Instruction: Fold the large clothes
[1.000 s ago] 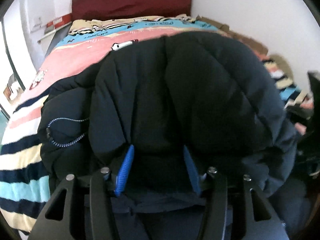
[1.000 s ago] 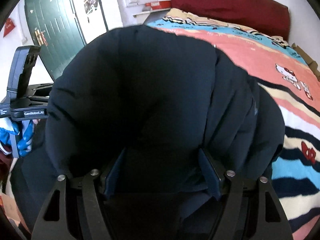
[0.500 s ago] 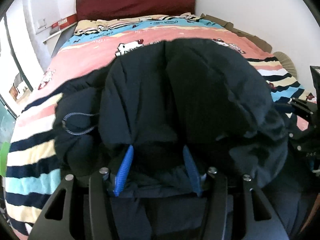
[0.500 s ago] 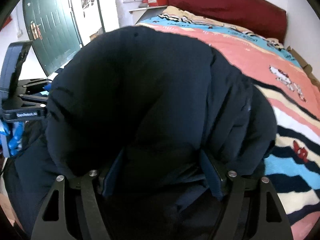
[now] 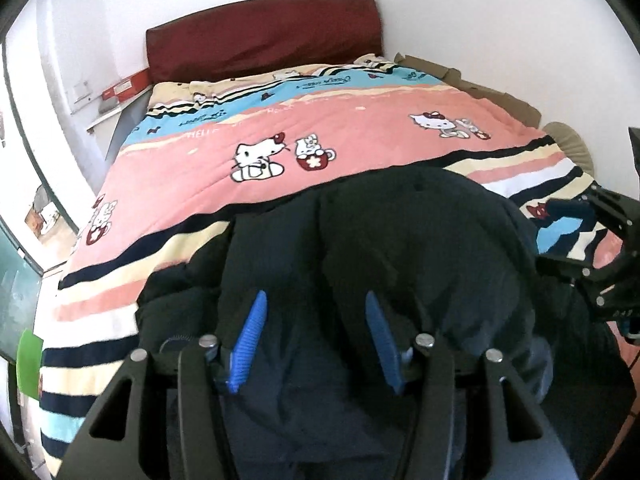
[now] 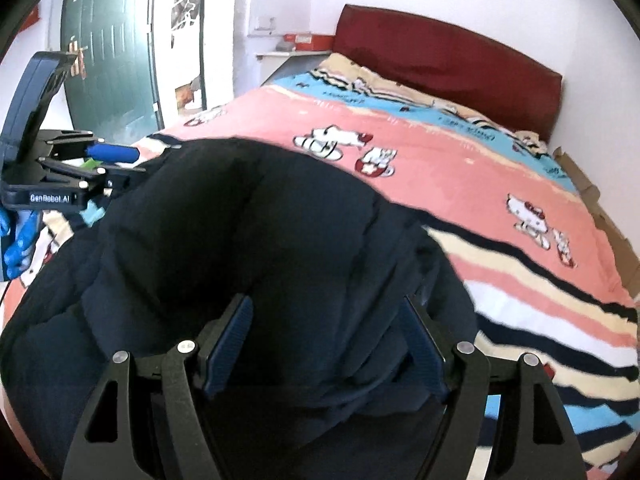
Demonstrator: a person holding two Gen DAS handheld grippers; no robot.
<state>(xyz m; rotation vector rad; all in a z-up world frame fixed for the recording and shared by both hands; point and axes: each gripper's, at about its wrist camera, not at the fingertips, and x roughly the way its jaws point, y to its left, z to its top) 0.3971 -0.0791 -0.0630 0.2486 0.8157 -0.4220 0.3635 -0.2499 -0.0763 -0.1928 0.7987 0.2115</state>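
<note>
A dark navy padded jacket (image 5: pixel 400 248) lies bunched at the near end of the bed. My left gripper (image 5: pixel 316 312) has its blue pads (image 5: pixel 252 332) closed on a thick fold of the jacket's edge. My right gripper (image 6: pixel 328 320) grips another thick fold of the same jacket (image 6: pixel 256 240) between its pads (image 6: pixel 228 340). In the right wrist view the left gripper (image 6: pixel 52 176) shows at the far left. In the left wrist view part of the right gripper (image 5: pixel 608 264) shows at the right edge.
The bed has a pink, blue and striped cartoon-cat quilt (image 5: pixel 320 120) and a dark red headboard (image 5: pixel 260 40). A green door (image 6: pixel 108 56) stands at the left. Cardboard (image 5: pixel 480 84) lies along the right wall. A shelf with red boxes (image 5: pixel 120 88) is beside the headboard.
Both grippers have come down and back with the jacket. The jacket now sits lower and more of the quilt shows beyond it.
</note>
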